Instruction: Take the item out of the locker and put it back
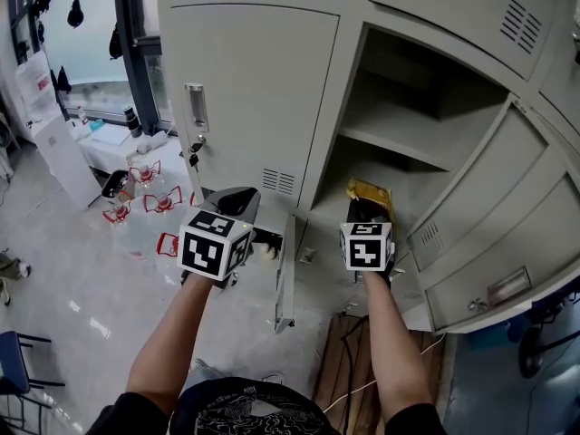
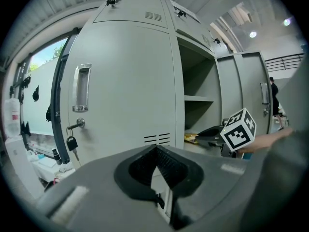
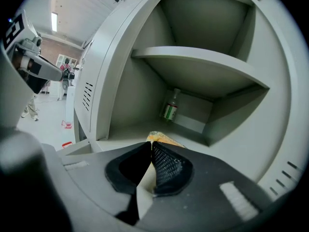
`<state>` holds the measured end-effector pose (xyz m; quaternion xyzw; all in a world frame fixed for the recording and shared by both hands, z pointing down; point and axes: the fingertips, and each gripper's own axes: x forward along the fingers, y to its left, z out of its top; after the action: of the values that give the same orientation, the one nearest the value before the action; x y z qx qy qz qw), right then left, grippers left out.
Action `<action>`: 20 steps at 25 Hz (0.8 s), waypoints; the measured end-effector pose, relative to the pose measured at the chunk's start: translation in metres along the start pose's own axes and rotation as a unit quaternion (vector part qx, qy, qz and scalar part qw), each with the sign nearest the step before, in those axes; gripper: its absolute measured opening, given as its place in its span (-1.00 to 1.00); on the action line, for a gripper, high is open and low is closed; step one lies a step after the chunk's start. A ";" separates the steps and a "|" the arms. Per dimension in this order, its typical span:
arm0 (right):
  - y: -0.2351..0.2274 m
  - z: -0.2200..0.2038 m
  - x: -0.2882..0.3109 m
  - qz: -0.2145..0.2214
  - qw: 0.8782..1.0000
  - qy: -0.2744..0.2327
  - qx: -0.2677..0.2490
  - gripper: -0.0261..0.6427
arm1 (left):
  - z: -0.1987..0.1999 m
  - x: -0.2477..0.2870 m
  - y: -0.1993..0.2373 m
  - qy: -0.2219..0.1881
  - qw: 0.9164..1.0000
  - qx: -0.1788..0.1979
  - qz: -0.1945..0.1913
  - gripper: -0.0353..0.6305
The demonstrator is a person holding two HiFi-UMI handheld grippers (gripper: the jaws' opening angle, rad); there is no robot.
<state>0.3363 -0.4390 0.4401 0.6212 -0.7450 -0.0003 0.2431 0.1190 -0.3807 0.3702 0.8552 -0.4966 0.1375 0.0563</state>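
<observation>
A flat yellow packet (image 1: pixel 370 191) lies on the floor of the open locker compartment (image 1: pixel 399 166), under its shelf (image 3: pixel 203 62). My right gripper (image 1: pixel 367 210) reaches into the compartment's front and is shut on the near edge of the yellow packet (image 3: pixel 164 139), which pokes out just past the closed tips of the right gripper (image 3: pixel 149 143). My left gripper (image 1: pixel 237 199) hovers outside, before the closed locker door (image 1: pixel 254 98). In its own view the left gripper (image 2: pixel 155 148) is shut with nothing between its pads; the packet (image 2: pixel 190 137) shows far off to the right.
A small bottle with a green label (image 3: pixel 170 108) stands at the compartment's back wall. The compartment's door (image 1: pixel 480 198) hangs open to the right. A key (image 2: pixel 72 141) dangles from the closed door's lock. A narrow lower door (image 1: pixel 285 279) juts out below. Red items (image 1: pixel 149 198) lie on the floor at left.
</observation>
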 end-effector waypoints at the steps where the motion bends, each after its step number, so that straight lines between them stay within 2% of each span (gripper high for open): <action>1: -0.002 0.001 -0.001 -0.001 1.000 -0.004 0.000 -0.83 | -0.001 0.001 -0.002 0.000 1.000 -0.001 -0.002 -0.88; 13: -0.022 0.019 -0.029 0.002 0.998 -0.038 0.057 -0.83 | 0.001 0.005 -0.020 -0.002 1.000 -0.002 -0.024 -0.88; 20: -0.030 0.034 -0.050 -0.021 0.995 -0.059 0.081 -0.83 | 0.003 0.001 -0.029 -0.007 0.999 0.001 -0.046 -0.88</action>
<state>0.3572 -0.4098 0.3834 0.6530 -0.7427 0.0184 0.1471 0.1449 -0.3683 0.3686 0.8782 -0.4568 0.1293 0.0585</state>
